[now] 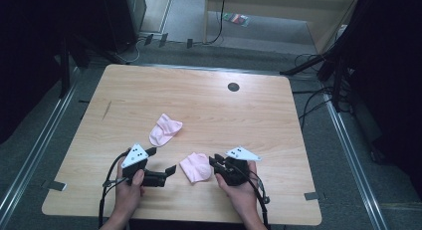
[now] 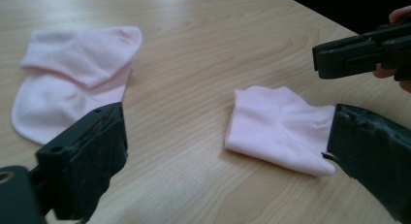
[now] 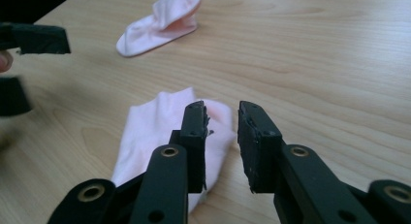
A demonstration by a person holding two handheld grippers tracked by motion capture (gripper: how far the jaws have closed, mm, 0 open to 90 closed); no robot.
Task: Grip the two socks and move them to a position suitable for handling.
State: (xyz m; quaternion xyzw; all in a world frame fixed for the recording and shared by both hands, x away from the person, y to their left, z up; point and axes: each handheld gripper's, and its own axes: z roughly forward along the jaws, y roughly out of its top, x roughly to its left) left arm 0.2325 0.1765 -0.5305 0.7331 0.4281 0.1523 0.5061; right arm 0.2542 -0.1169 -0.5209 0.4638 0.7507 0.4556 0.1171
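Note:
Two pink socks lie on the wooden table (image 1: 249,115). The folded sock (image 1: 195,166) (image 2: 278,129) (image 3: 155,132) is near the front, between my two grippers. The other sock (image 1: 165,129) (image 2: 72,78) (image 3: 160,23) lies farther back, partly folded over. My left gripper (image 1: 161,160) (image 2: 225,122) is wide open just left of the folded sock, one jaw close to the sock's edge. My right gripper (image 1: 214,163) (image 3: 223,110) is open by a narrow gap at the sock's right edge, one jaw over the fabric and nothing held between the jaws.
A round dark cable hole (image 1: 233,86) sits near the table's far edge. Beyond the table are dark stands, cables on the floor (image 1: 308,98) and a wooden cabinet (image 1: 298,6). Bare wood spreads to the left, right and back of the socks.

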